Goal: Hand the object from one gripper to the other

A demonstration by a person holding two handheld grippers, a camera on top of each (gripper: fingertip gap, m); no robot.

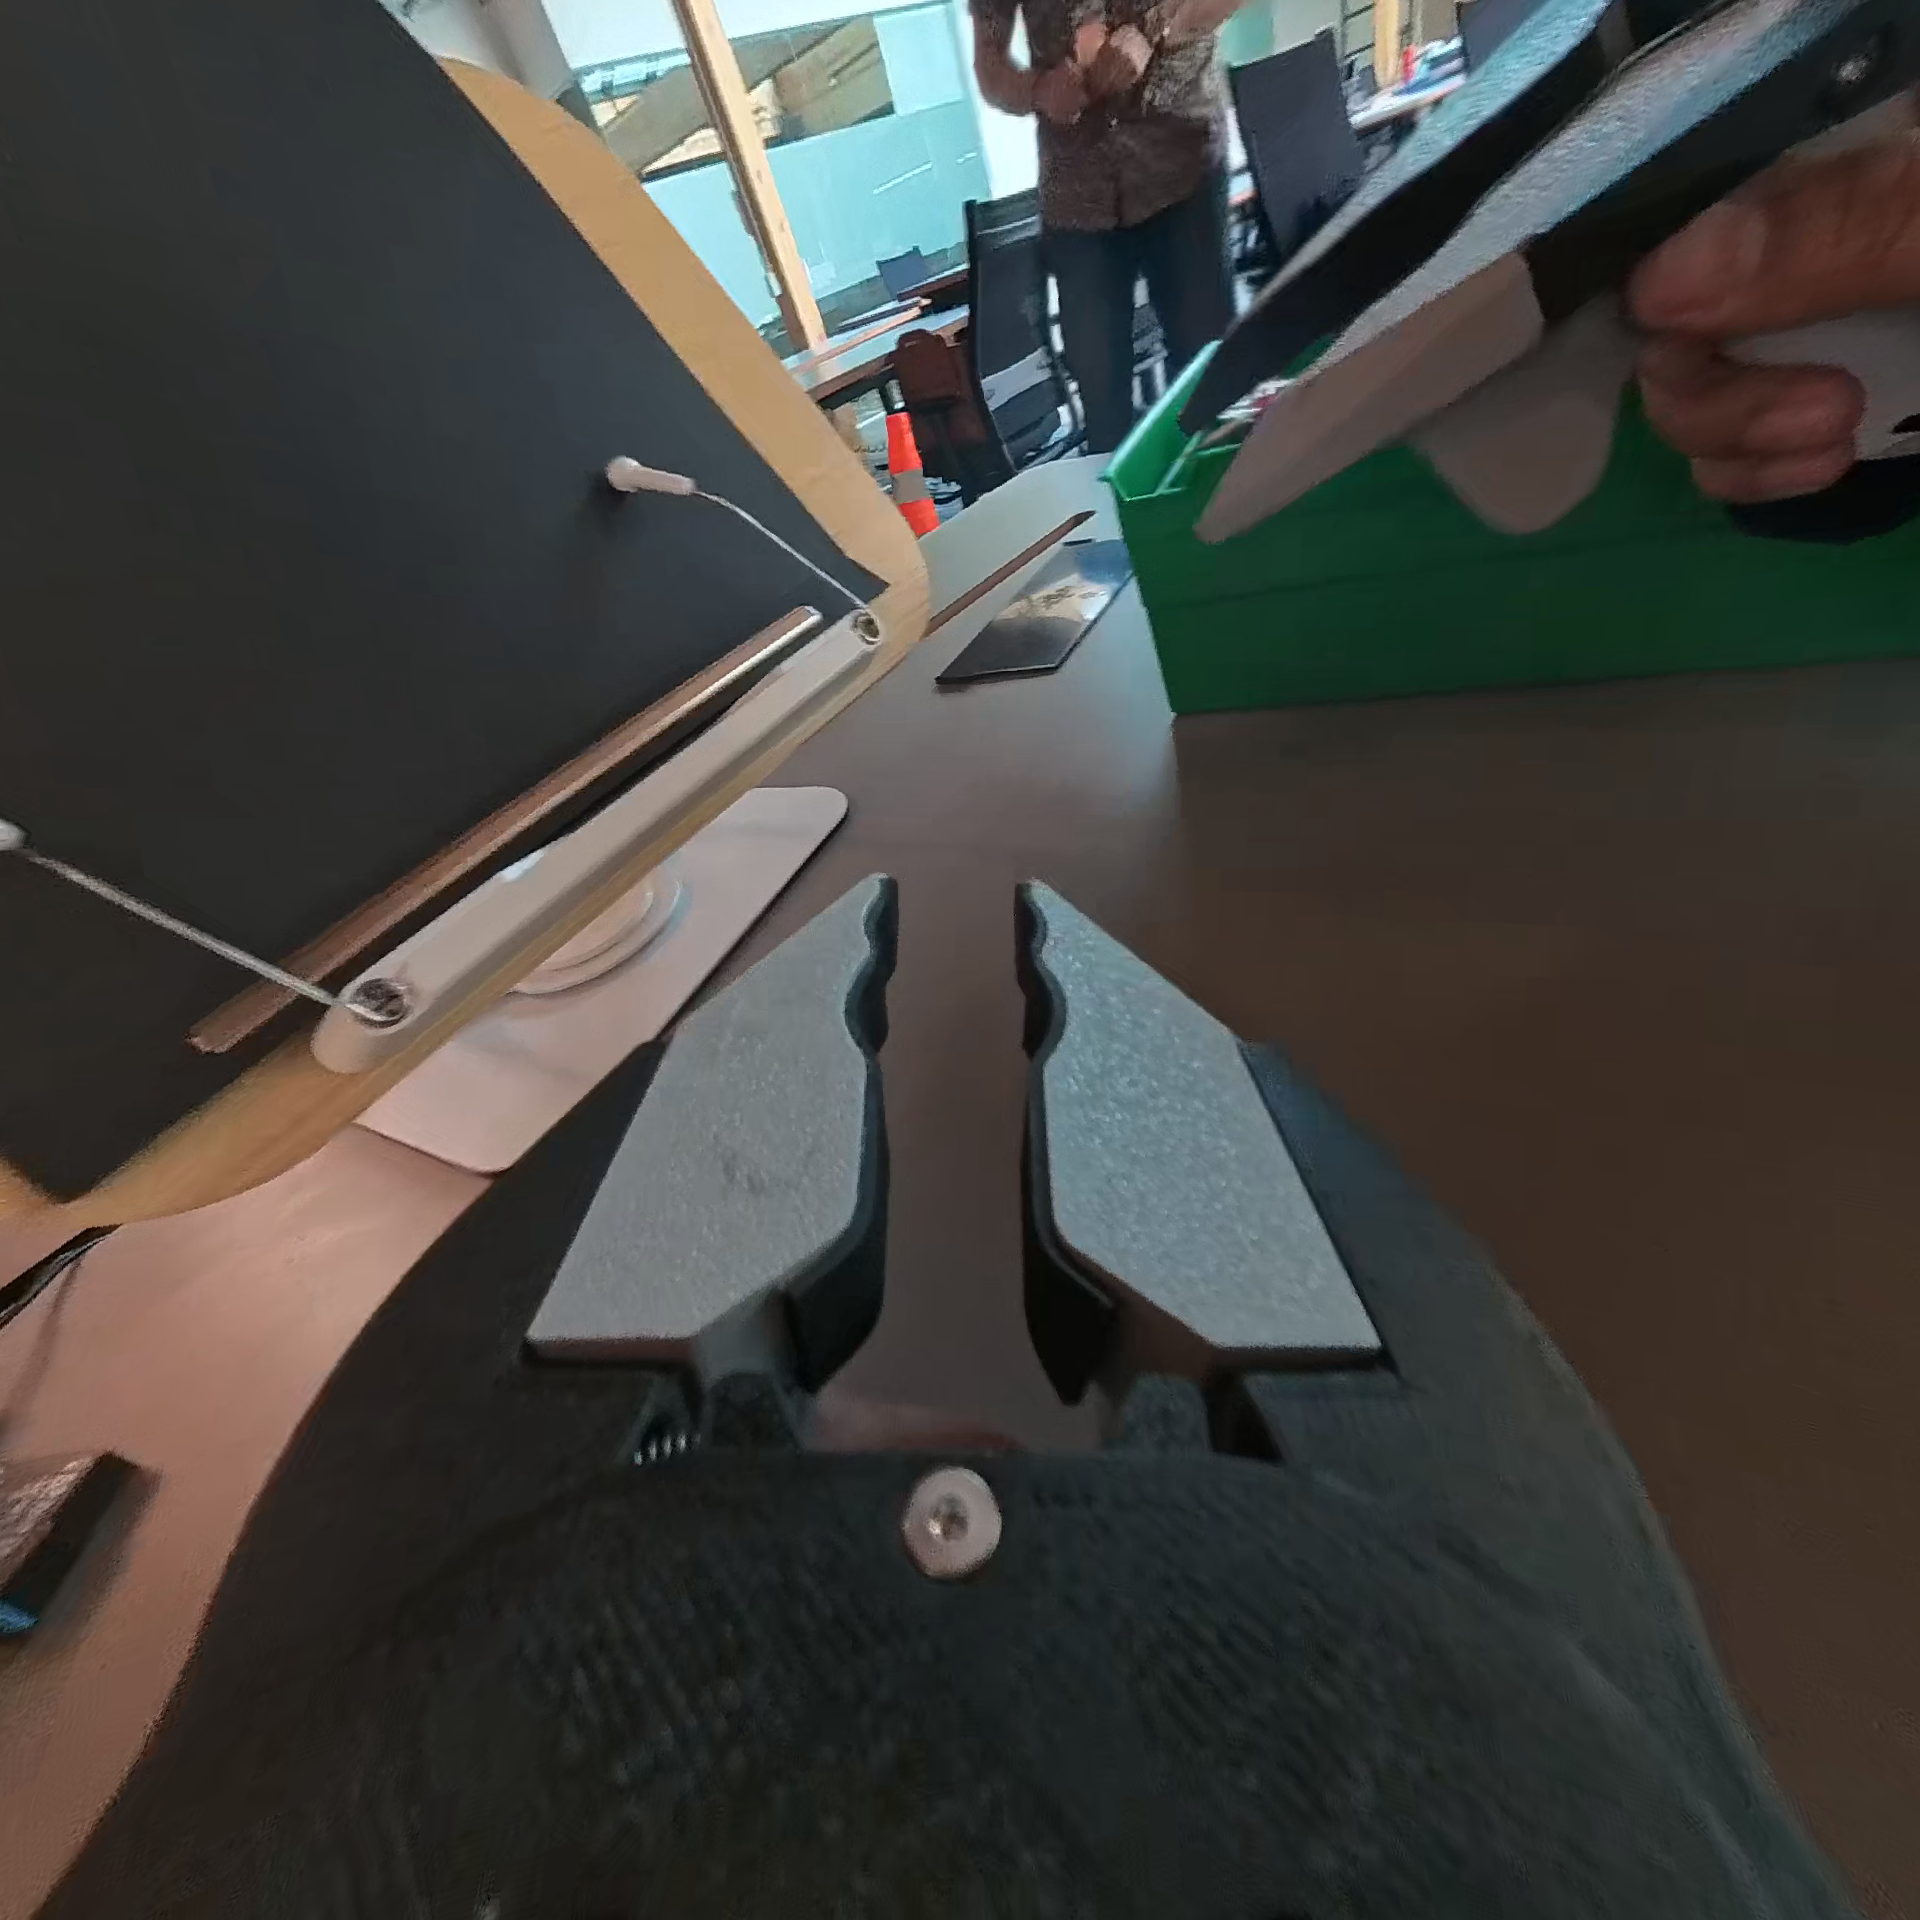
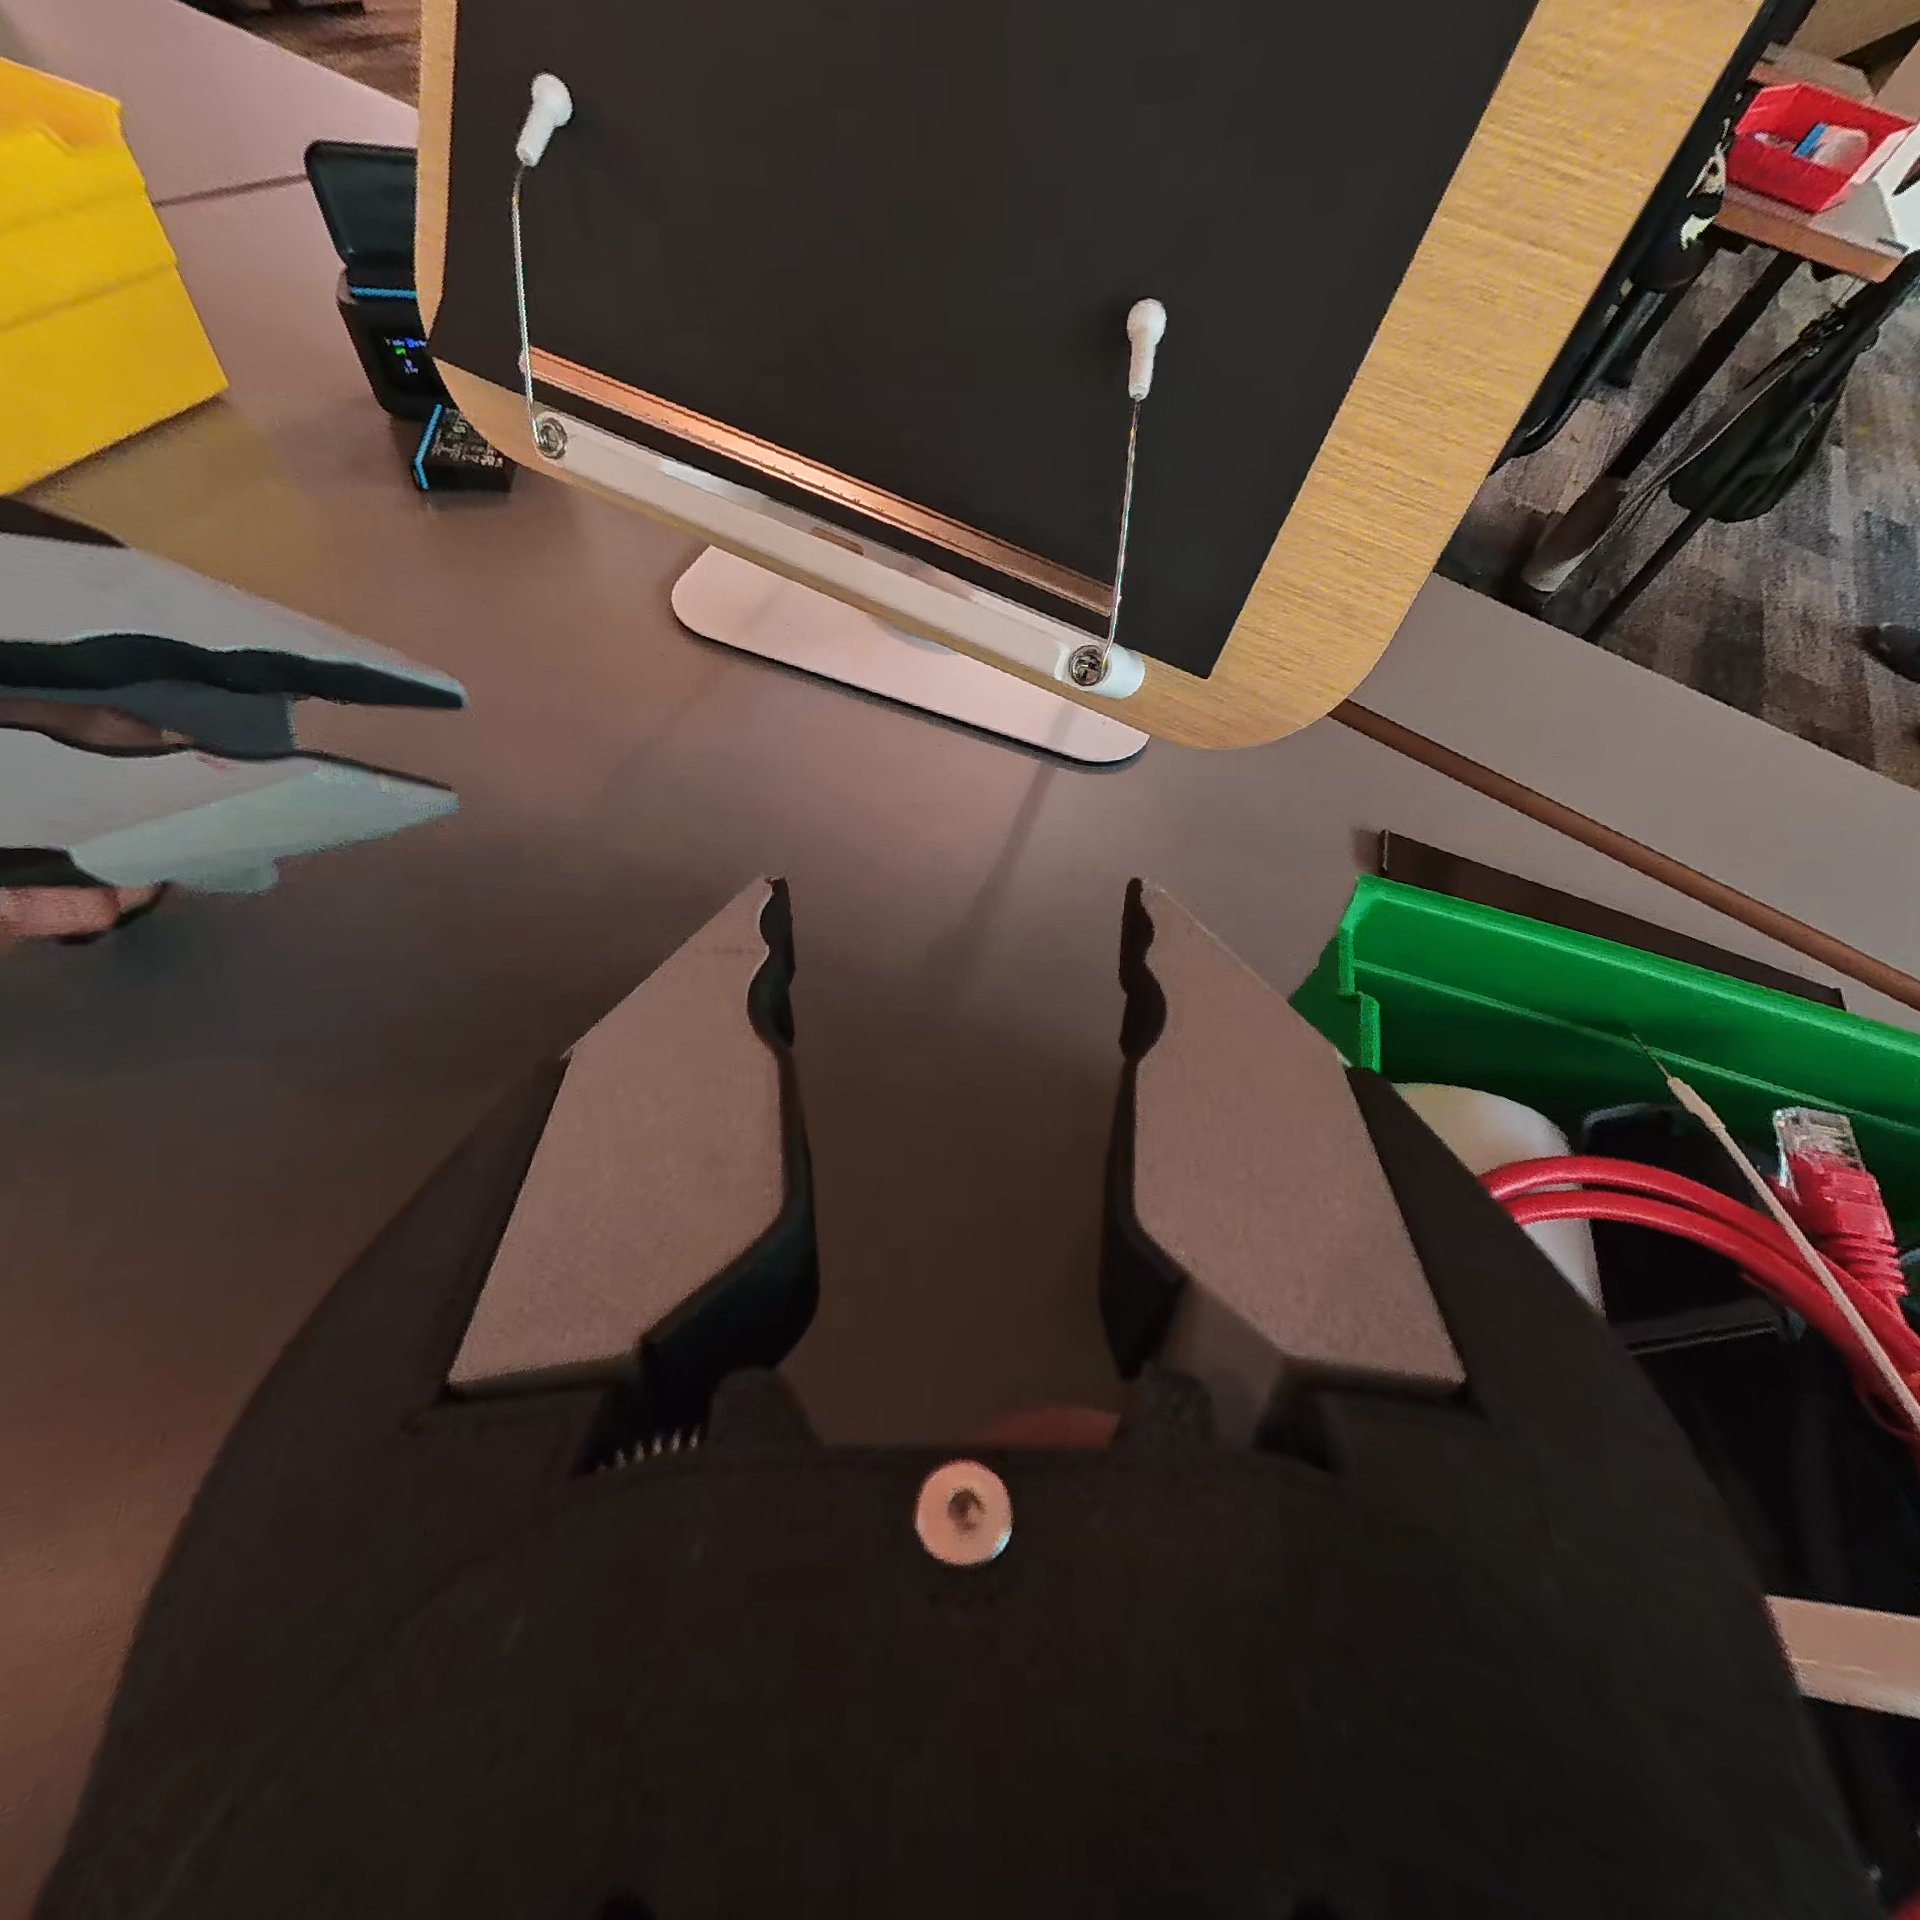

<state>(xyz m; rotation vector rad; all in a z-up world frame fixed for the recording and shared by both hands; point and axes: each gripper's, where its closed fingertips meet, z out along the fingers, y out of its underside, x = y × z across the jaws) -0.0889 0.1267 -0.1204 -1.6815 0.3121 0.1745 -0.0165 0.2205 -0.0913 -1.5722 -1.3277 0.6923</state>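
My left gripper [image 1: 956, 904] is open with a narrow gap and holds nothing; it hovers low over the brown table [image 1: 1507, 1039]. It also shows at the left edge of the right wrist view [image 2: 457, 748], fingers apart and empty. My right gripper [image 2: 956, 904] is open wide and empty above the table [image 2: 312, 1143]. In the left wrist view it [image 1: 1195, 480] is at the upper right, held by a hand, over the green bin [image 1: 1455, 613]. The green bin [image 2: 1621, 997] holds a red network cable [image 2: 1704, 1216] and a white cylinder [image 2: 1496, 1132]. No object is between either pair of fingers.
A book stand with a black board, wooden rim and white base [image 2: 904, 644] stands ahead [image 1: 343, 499]. A yellow bin [image 2: 83, 301] and a black device [image 2: 384, 312] lie at the back left. A flat dark card [image 1: 1039, 618] lies by the green bin. A person [image 1: 1122, 177] stands beyond. The right gripper is farther from the black device [image 2: 384, 312], some 45 cm, than the left, some 35 cm.
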